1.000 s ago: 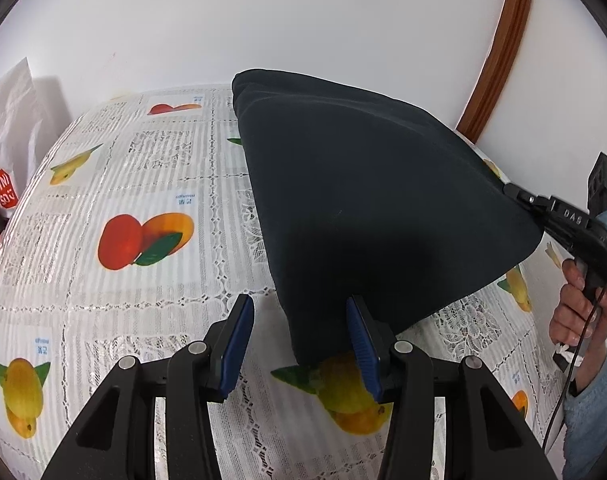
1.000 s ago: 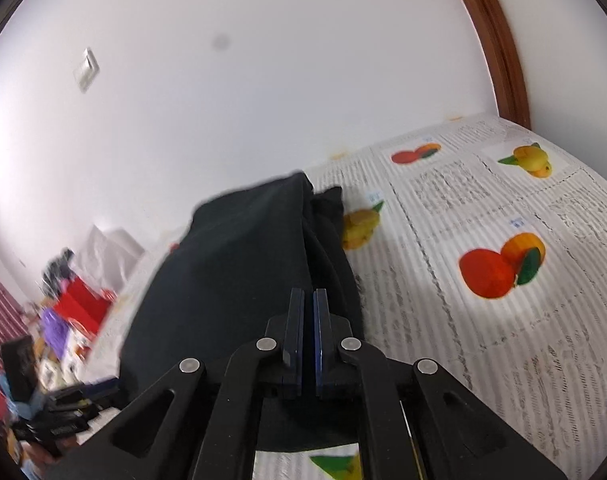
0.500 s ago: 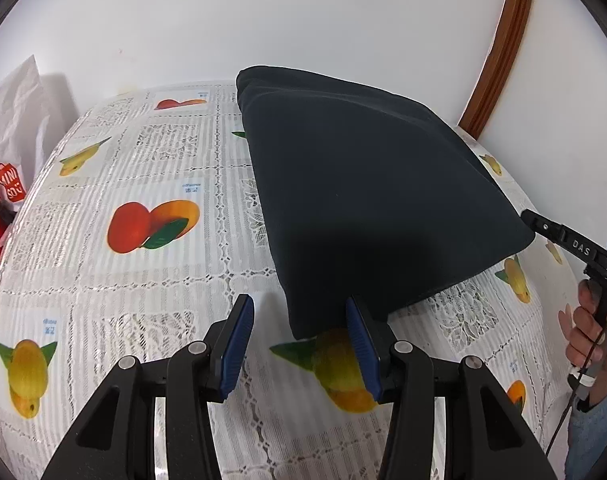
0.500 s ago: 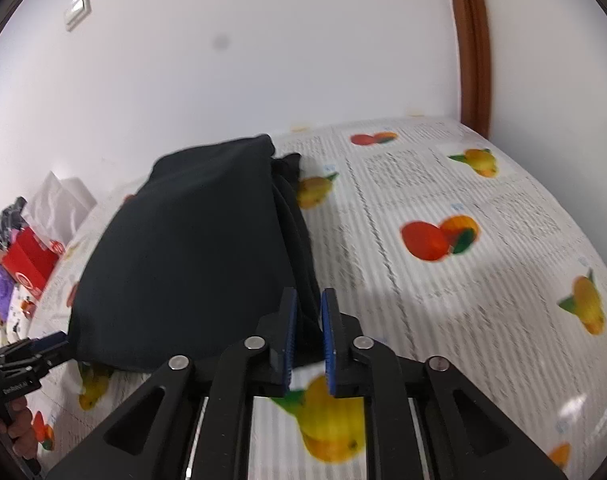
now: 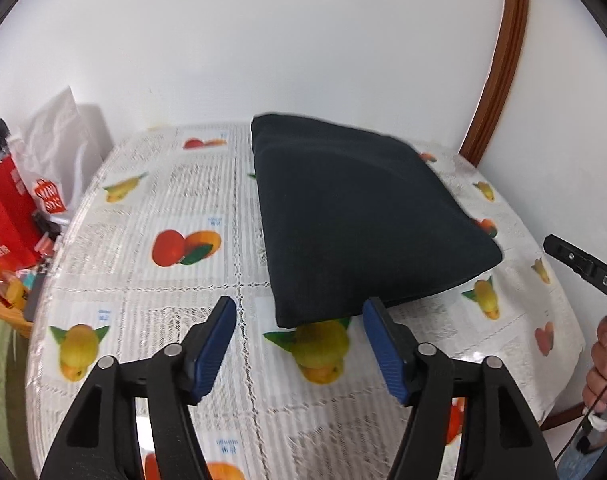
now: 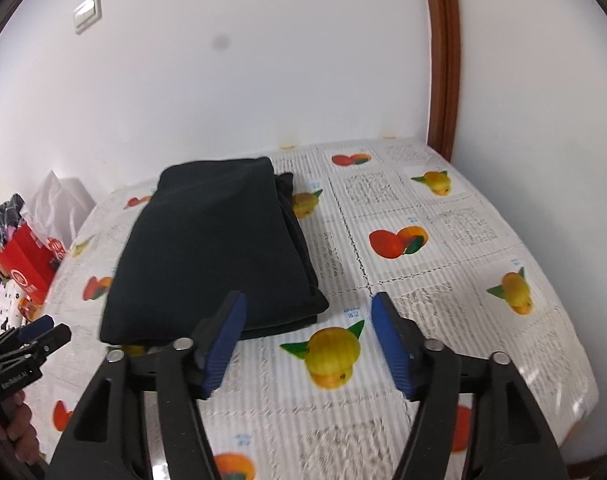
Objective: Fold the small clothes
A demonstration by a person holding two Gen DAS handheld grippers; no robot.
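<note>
A dark navy garment (image 5: 363, 216) lies folded flat on the fruit-print tablecloth (image 5: 151, 280); the right wrist view shows its stacked layers (image 6: 215, 248). My left gripper (image 5: 299, 312) hangs just in front of its near corner, jaws opening, nothing between the blue pads (image 5: 215, 344). My right gripper (image 6: 307, 312) is above the cloth's near right corner, jaws opening too and holding nothing. Each view catches the other gripper at its edge: the right one (image 5: 579, 268), the left one (image 6: 27, 344).
The table stands against a white wall, with a brown door frame (image 5: 499, 60) at the back right. Off the table's left side sit a white bag (image 5: 59, 140) and red bags (image 5: 7, 216) amid clutter. A person's hand (image 5: 603, 368) grips the right handle.
Both grippers let go of the garment, opened wide and pulled back and up. The cloth, held up by its corners a second ago, now lies flat and folded on the table.
</note>
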